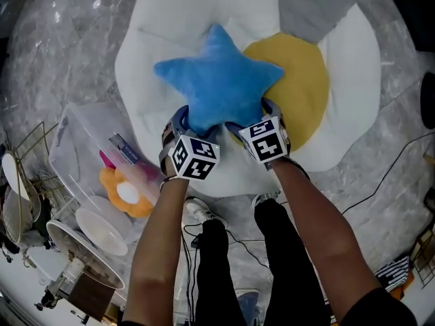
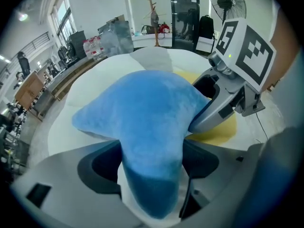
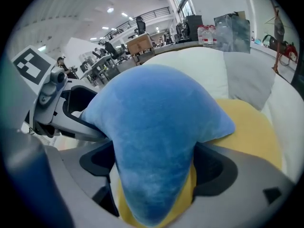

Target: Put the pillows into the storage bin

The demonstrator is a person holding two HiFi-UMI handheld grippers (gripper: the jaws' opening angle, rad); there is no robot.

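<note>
The blue star pillow point(image 1: 221, 80) lies on a fried-egg cushion point(image 1: 353, 66), toward 12 o'clock. The left tongs point(image 1: 194, 123) and right tongs point(image 1: 253, 118) are spread wide, each straddling one lower star point without squeezing it. The clear storage bin point(image 1: 78, 148) sits at 8 o'clock.

the head view looks steeply down from well above the blue star pillow point(image 1: 219, 80) and the egg-shaped cushion point(image 1: 353, 80) under it. the left gripper view sits low, right up against the pillow, facing across it into the room, the right gripper point(image 2: 204, 106) at its right. the right gripper view mirrors this, the left gripper point(image 3: 83, 113) at its left. all three share pillow and cushion
</note>
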